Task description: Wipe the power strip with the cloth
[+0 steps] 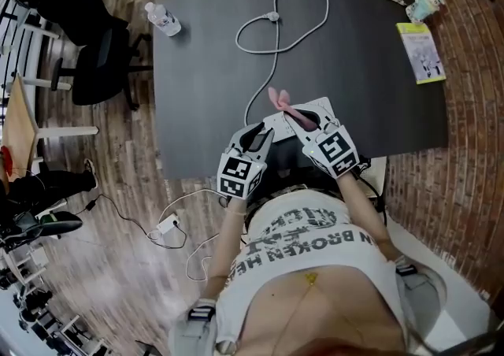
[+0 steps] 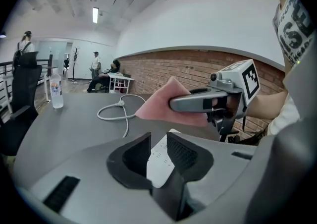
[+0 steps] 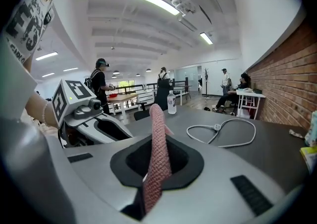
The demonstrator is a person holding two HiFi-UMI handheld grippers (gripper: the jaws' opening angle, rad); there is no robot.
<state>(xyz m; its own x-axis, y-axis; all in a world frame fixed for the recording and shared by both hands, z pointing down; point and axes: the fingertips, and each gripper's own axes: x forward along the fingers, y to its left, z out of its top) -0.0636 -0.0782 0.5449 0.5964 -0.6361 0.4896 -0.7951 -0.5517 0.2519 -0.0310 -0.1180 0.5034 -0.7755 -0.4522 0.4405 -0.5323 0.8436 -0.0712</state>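
Observation:
The white power strip [image 2: 159, 161] lies on the dark table [image 1: 205, 71]. In the left gripper view its end shows in the gap between the jaws of my left gripper [image 2: 158, 156]. Those jaws stand slightly apart and I see no pad pressing on the strip. Its white cable [image 1: 272, 71] runs away in a loop to the plug [image 3: 216, 127]. My right gripper [image 3: 157, 161] is shut on the pink cloth [image 3: 157, 143], which stands up from its jaws. In the head view both grippers sit side by side at the table's near edge, with the cloth [image 1: 279, 100] poking out ahead of them.
A water bottle [image 1: 164, 19] stands at the table's far left corner. A yellow-green card [image 1: 421, 51] and a small cup [image 1: 425, 6] are at the far right. A black office chair [image 1: 98, 55] is left of the table. A brick wall runs along the right.

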